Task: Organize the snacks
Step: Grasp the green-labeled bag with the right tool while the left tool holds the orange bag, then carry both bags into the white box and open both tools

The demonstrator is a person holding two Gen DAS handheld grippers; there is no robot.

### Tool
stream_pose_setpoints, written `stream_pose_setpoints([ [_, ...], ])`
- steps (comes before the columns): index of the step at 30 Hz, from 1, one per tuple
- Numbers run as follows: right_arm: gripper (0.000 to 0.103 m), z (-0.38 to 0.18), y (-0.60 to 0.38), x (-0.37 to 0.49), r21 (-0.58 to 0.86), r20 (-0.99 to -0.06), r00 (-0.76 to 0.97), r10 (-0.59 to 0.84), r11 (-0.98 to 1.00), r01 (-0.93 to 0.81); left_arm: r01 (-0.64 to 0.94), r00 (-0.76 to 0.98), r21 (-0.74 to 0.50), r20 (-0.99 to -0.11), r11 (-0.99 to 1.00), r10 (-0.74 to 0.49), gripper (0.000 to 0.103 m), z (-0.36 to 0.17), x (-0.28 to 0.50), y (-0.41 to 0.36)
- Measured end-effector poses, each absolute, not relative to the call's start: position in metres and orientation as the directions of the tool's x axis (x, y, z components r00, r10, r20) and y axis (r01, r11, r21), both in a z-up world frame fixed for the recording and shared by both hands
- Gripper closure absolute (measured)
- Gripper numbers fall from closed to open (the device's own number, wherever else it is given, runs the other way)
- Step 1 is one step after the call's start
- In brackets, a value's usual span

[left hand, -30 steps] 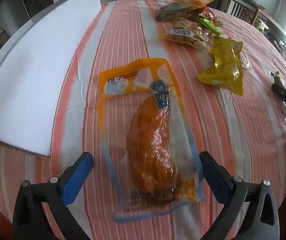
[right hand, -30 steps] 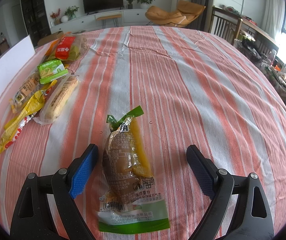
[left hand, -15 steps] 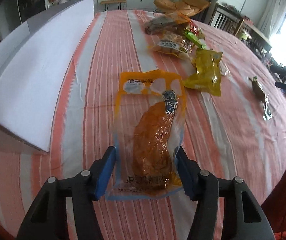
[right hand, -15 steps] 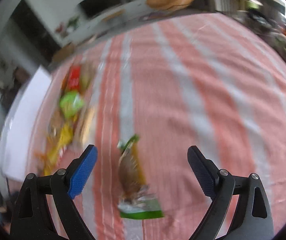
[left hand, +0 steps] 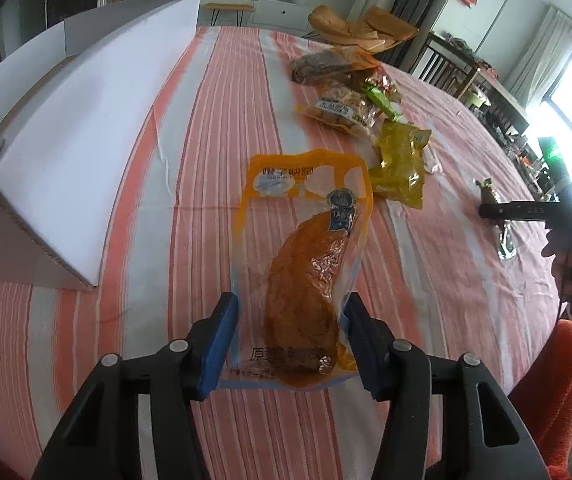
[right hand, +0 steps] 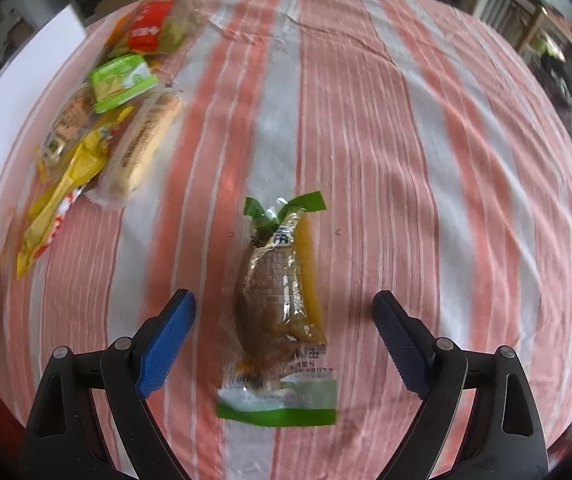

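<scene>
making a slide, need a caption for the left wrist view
Left tongs closed on orange snack pouch over striped tablecloth.

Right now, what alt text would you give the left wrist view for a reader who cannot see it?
The left tool has just been closing its blue pads on the near end of an orange snack pouch on a red-and-white striped tablecloth. A white cardboard box lies to the left, and more snack packets sit farther back.
</scene>
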State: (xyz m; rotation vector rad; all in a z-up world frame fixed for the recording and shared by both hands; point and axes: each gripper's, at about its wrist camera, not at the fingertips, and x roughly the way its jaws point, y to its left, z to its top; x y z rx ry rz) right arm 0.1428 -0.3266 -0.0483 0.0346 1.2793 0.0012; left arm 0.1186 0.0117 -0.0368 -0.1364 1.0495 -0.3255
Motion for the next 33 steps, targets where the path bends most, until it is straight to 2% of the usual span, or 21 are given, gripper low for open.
stream_pose_setpoints([
  [1, 0.028, -0.047, -0.328, 0.141, 0.035, -0.956, 0.293, 0.026, 0.999, 0.025, 0.197, 0.452, -0.277, -0.826, 0.94, -0.338, 0.051, -0.037, 0.119, 0.012],
  [2, 0.054, -0.044, -0.327, 0.14, 0.02, -0.954, 0.298, 0.013, 1.0, 0.023, 0.196, 0.449, -0.288, -0.824, 0.937, -0.347, 0.051, -0.038, 0.119, 0.013],
  [4, 0.058, -0.038, -0.325, 0.135, -0.002, -0.954, 0.299, -0.001, 1.0, -0.002, 0.192, 0.445, -0.303, -0.821, 0.934, -0.358, 0.051, -0.039, 0.121, 0.013],
  [9, 0.059, -0.02, -0.332, 0.127, 0.03, -0.945, 0.326, 0.024, 0.999, 0.013, 0.19, 0.445, -0.352, -0.801, 0.917, -0.4, 0.052, -0.038, 0.121, 0.016],
  [11, 0.059, -0.011, -0.34, 0.126, 0.077, -0.935, 0.349, 0.061, 0.996, 0.034, 0.195, 0.432, -0.388, -0.79, 0.901, -0.434, 0.064, -0.038, 0.121, 0.017],
  [12, 0.059, -0.008, -0.342, 0.124, 0.1, -0.931, 0.357, 0.079, 0.994, 0.041, 0.198, 0.436, -0.391, -0.787, 0.899, -0.438, 0.064, -0.036, 0.121, 0.017],
  [15, 0.059, -0.007, -0.343, 0.125, 0.144, -0.928, 0.354, 0.116, 0.988, 0.052, 0.227, 0.449, -0.318, -0.804, 0.92, -0.389, 0.063, -0.034, 0.118, 0.006],
  [17, 0.058, -0.013, -0.341, 0.125, 0.149, -0.934, 0.334, 0.124, 0.988, 0.05, 0.267, 0.447, -0.257, -0.821, 0.929, -0.355, 0.054, -0.036, 0.116, -0.006],
  [18, 0.058, -0.018, -0.339, 0.127, 0.141, -0.941, 0.316, 0.12, 0.989, 0.045, 0.281, 0.45, -0.226, -0.827, 0.933, -0.336, 0.053, -0.036, 0.114, -0.012],
  [20, 0.057, -0.028, -0.337, 0.127, 0.118, -0.952, 0.288, 0.101, 0.992, 0.041, 0.293, 0.469, -0.121, -0.846, 0.948, -0.254, 0.029, -0.038, 0.111, -0.025],
  [22, 0.054, -0.035, -0.336, 0.126, 0.109, -0.959, 0.269, 0.094, 0.993, 0.041, 0.293, 0.495, -0.013, -0.853, 0.956, -0.164, 0.018, -0.043, 0.111, -0.035],
  [23, 0.043, -0.035, -0.335, 0.127, 0.104, -0.956, 0.279, 0.09, 0.994, 0.036, 0.299, 0.5, 0.013, -0.854, 0.954, -0.145, 0.017, -0.046, 0.112, -0.038],
  [24, 0.038, -0.037, -0.333, 0.128, 0.102, -0.957, 0.275, 0.089, 0.994, 0.032, 0.305, 0.493, 0.023, -0.859, 0.952, -0.137, 0.017, -0.05, 0.114, -0.04],
  [25, 0.032, -0.039, -0.331, 0.129, 0.103, -0.959, 0.268, 0.093, 0.994, 0.024, 0.298, 0.482, 0.03, -0.867, 0.954, -0.123, 0.013, -0.056, 0.118, -0.04],
  [26, 0.031, -0.04, -0.328, 0.131, 0.094, -0.96, 0.265, 0.087, 0.996, 0.012, 0.283, 0.488, 0.02, -0.864, 0.959, -0.126, 0.012, -0.057, 0.12, -0.037],
  [27, 0.031, -0.043, -0.322, 0.131, 0.055, -0.964, 0.259, 0.057, 0.998, -0.015, 0.277, 0.48, -0.008, -0.865, 0.961, -0.146, 0.015, -0.058, 0.123, -0.034],
  [29, 0.046, -0.044, -0.306, 0.131, -0.023, -0.967, 0.255, -0.002, 0.997, -0.078, 0.269, 0.497, -0.002, -0.856, 0.963, -0.14, 0.039, -0.053, 0.126, -0.031],
  [30, 0.046, -0.043, -0.304, 0.131, -0.015, -0.969, 0.247, 0.005, 0.997, -0.079, 0.254, 0.489, -0.051, -0.855, 0.966, -0.173, 0.047, -0.05, 0.129, -0.024],
  [31, 0.05, -0.042, -0.303, 0.131, -0.019, -0.97, 0.242, -0.001, 0.997, -0.072, 0.239, 0.478, -0.097, -0.855, 0.966, -0.204, 0.052, -0.049, 0.132, -0.017],
  [33, 0.066, -0.034, -0.303, 0.131, -0.016, -0.962, 0.274, 0.002, 0.998, -0.062, 0.207, 0.455, -0.227, -0.838, 0.952, -0.299, 0.056, -0.047, 0.135, 0.001],
])
